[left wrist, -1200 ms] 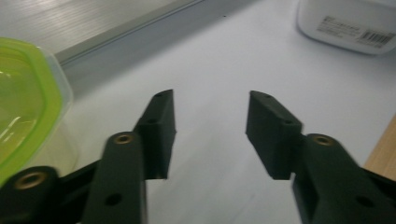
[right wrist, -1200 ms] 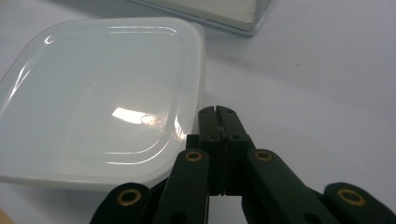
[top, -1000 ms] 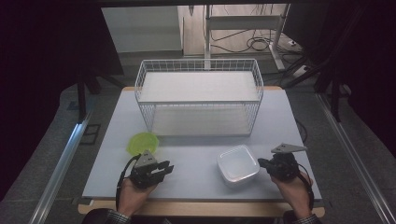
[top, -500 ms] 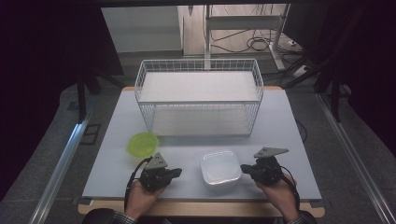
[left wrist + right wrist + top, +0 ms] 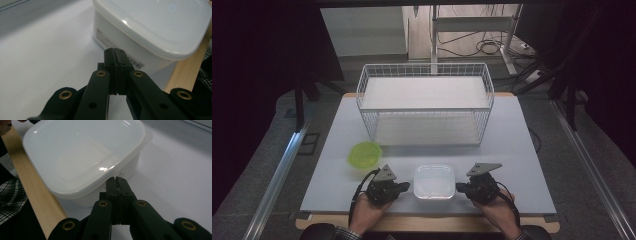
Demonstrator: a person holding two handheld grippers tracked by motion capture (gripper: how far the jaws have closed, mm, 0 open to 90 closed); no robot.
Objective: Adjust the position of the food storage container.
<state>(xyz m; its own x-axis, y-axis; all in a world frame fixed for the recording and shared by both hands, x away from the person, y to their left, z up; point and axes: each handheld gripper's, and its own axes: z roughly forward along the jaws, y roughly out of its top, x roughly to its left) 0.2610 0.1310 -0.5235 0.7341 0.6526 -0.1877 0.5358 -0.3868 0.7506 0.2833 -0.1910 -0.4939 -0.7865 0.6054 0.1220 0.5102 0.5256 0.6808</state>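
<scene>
A white lidded plastic container sits on the pale table near its front edge, between my two grippers. My left gripper lies level at the container's left side, jaws shut with nothing between them. In the left gripper view its tips point at the container wall beside a barcode label, very near it. My right gripper is at the container's right side, also shut and empty. In the right gripper view its tips sit just under the lid rim of the container.
A green bowl stands on the table left of and behind my left gripper. A large white wire basket takes up the back of the table. The table's wooden front edge runs just behind the container.
The container has slid left toward the table's middle, with my right gripper moving left beside it. My left gripper has shifted right toward the container, away from the green bowl.
</scene>
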